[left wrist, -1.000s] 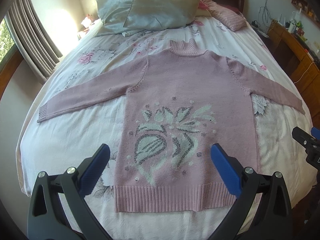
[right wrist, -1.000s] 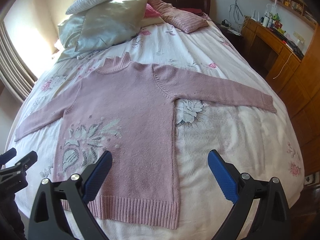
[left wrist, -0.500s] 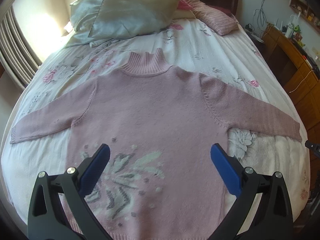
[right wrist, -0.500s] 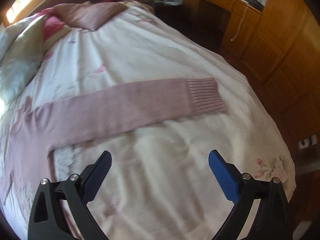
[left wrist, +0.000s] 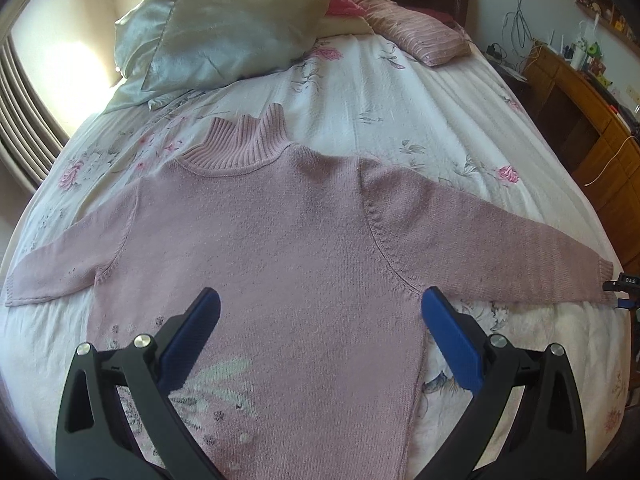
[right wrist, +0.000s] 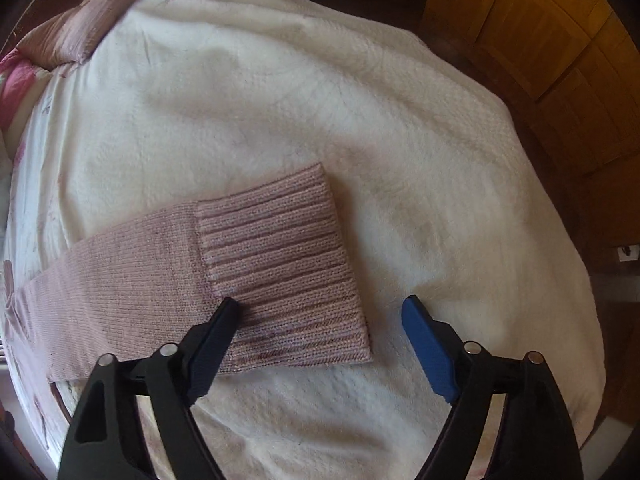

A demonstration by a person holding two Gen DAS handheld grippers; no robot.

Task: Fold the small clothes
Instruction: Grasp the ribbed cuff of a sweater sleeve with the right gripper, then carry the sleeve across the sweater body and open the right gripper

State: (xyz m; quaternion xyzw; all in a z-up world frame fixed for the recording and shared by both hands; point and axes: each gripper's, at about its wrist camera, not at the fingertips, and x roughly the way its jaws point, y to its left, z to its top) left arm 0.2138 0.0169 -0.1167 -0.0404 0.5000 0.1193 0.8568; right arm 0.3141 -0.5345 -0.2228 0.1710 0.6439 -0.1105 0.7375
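A pink knitted sweater (left wrist: 280,240) with a ribbed turtleneck lies flat and face up on the bed, both sleeves spread wide. My left gripper (left wrist: 320,308) hovers open over the chest, nothing between its blue pads. In the right wrist view the ribbed cuff (right wrist: 280,264) of the right sleeve lies flat on the white bedspread. My right gripper (right wrist: 320,312) is open just above that cuff, its left finger (right wrist: 216,332) over the cuff's lower part and its right finger over bare bedspread. The right gripper's tip (left wrist: 624,284) also shows at the sleeve end in the left wrist view.
Silvery and striped pillows (left wrist: 224,28) lie at the head of the bed. A wooden desk and cabinets (left wrist: 592,128) stand along the bed's right side. The wooden cabinet (right wrist: 540,40) and dark floor are beyond the bed's edge. Curtains (left wrist: 24,120) hang at left.
My right gripper has swung away from the sweater's hem and come down close over the right sleeve cuff. My left gripper has advanced up from the hem to the chest. Both stay open.
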